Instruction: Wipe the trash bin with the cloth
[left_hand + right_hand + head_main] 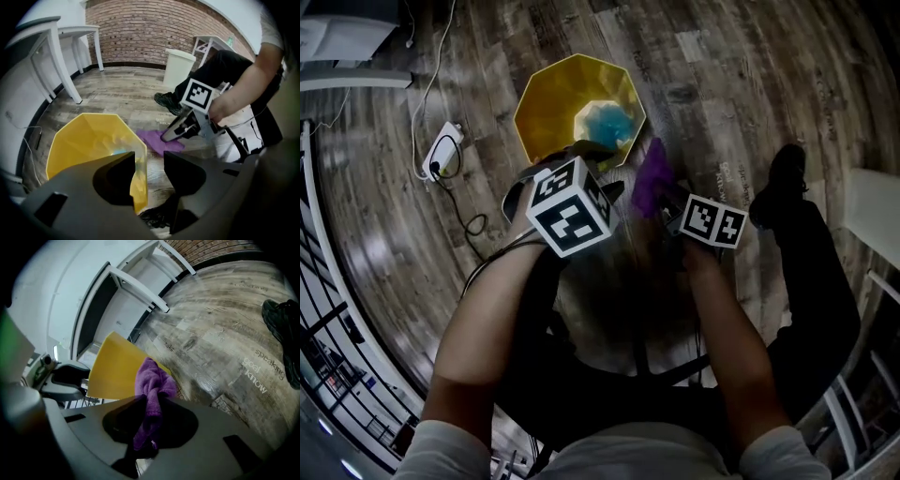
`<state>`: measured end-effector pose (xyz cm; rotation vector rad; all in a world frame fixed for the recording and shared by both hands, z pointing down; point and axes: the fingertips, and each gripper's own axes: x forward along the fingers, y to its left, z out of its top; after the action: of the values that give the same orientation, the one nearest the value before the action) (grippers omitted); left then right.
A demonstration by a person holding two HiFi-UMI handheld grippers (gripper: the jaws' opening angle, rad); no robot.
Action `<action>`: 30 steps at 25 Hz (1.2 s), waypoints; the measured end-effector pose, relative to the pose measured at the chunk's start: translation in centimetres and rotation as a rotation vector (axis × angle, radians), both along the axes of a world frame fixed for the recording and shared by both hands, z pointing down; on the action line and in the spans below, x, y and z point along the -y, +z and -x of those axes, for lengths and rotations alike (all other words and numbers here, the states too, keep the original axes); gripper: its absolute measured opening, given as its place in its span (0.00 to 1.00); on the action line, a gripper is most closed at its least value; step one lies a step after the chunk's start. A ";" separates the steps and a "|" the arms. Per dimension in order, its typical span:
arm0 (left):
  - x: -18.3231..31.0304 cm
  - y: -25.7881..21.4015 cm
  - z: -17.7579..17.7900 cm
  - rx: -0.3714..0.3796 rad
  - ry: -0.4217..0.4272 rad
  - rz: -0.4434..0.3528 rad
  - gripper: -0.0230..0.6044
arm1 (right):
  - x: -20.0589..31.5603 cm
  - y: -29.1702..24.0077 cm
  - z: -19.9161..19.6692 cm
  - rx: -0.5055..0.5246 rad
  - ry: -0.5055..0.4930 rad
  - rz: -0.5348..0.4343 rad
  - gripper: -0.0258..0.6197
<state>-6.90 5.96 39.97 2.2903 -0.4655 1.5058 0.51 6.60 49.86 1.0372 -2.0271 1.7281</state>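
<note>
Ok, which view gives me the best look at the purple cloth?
Right gripper view: the cloth sits close and central, pinched in the right gripper. Head view shows only a blurred purple patch beside the bin; left gripper view shows it small, under that gripper's tip.

Left forearm (487, 319): bare, enters the head view from 7 o'clock and extends toward 1 o'clock. Left tongs (581, 155) point steeply down, tips toward 12 o'clock. In the left gripper view the left tongs (154, 164) have their jaws standing apart; the trash bin (93, 136) rim shows in the gap, close to the 9 o'clock jaw.

Right forearm (727, 328): bare, enters from 5 o'clock and extends toward 11 o'clock. Right tongs (667, 208) tilt downward, tips toward 10 o'clock. In the right gripper view the right tongs (150, 413) are clamped on the purple cloth (152, 385), which bunches above the tips.
</note>
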 end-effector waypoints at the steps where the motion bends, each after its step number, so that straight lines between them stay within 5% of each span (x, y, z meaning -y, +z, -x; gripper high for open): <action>1: -0.5 -0.1 0.5 0.014 0.028 -0.002 0.32 | 0.1 -0.8 -0.2 0.017 0.015 -0.009 0.15; 12: -2.3 3.2 5.9 0.210 0.123 0.029 0.32 | -0.6 -7.4 2.1 0.184 0.122 -0.042 0.15; 17: -2.2 3.8 6.5 0.225 0.126 0.019 0.15 | -0.7 -10.0 3.4 0.244 0.139 -0.060 0.15; 30: -2.3 3.3 4.4 0.155 0.207 -0.013 0.09 | 1.2 -6.8 4.9 0.208 0.041 -0.060 0.15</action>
<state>-11.31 8.25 43.23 2.3005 -0.2865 1.7931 -4.40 5.38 43.07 0.9580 -2.2091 1.8769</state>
